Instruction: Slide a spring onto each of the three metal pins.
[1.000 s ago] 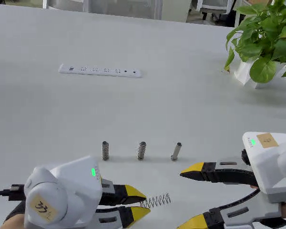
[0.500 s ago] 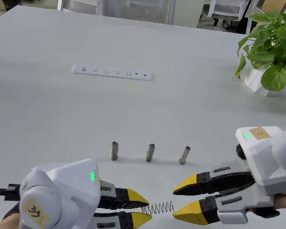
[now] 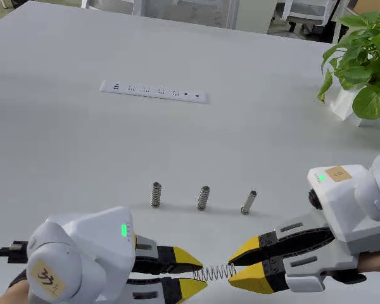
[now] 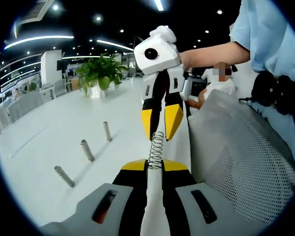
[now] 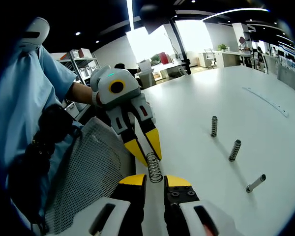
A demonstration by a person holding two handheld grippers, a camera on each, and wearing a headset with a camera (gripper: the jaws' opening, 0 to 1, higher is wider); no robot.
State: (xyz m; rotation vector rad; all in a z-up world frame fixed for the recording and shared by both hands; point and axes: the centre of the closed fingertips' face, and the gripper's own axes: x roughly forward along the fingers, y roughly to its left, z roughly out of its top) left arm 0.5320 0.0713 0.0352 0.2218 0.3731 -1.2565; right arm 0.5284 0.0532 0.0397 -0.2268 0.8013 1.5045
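Centrally low in the head view, the left gripper (image 3: 197, 279) and right gripper (image 3: 235, 266) each clamp one end of a loose spring (image 3: 216, 273). Above stand two spring-covered pins (image 3: 156, 194) (image 3: 203, 197) and, rightmost, a bare metal pin (image 3: 249, 202).

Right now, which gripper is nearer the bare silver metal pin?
Right. The right gripper sits just in front of the bare silver metal pin; the left gripper is farther off to the left, holding the coiled steel spring.
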